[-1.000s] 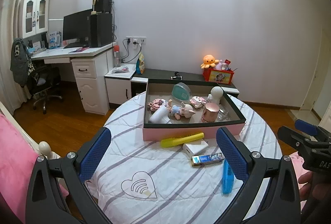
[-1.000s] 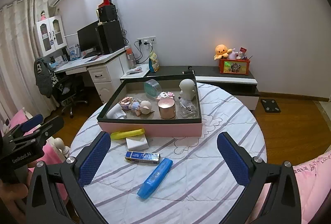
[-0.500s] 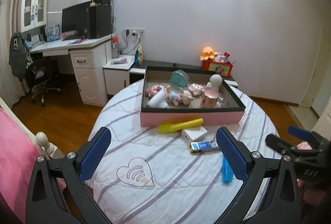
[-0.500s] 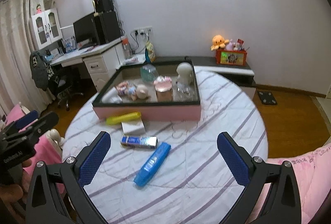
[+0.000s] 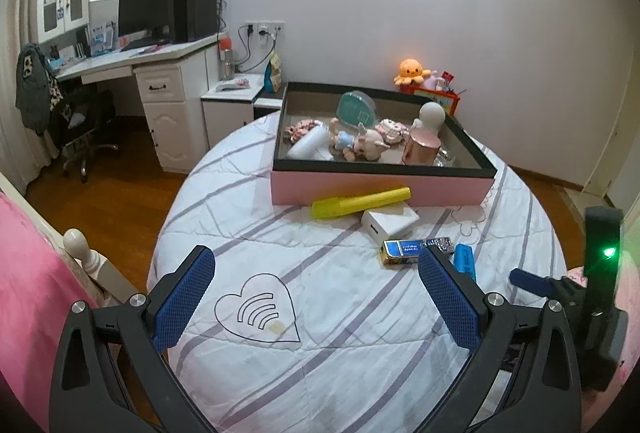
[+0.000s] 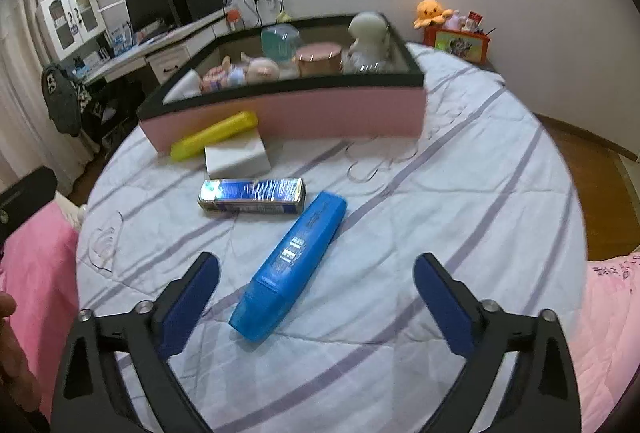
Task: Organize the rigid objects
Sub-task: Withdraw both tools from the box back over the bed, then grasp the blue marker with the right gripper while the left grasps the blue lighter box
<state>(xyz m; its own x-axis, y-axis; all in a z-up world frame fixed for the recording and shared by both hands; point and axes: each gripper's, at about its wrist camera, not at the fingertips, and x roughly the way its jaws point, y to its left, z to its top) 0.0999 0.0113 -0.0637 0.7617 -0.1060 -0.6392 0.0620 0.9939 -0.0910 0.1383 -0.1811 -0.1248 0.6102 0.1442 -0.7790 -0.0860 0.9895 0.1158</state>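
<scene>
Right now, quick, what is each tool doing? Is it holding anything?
Left tool: open, holding nothing.
Right tool: open, just closing a little, holding nothing; the blue case lies between its fingers, untouched.

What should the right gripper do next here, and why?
Probably lower the right gripper a little further so its open jaws straddle the blue case. The case lies loose on the quilt, nearest the gripper, outside the pink tray.
</scene>
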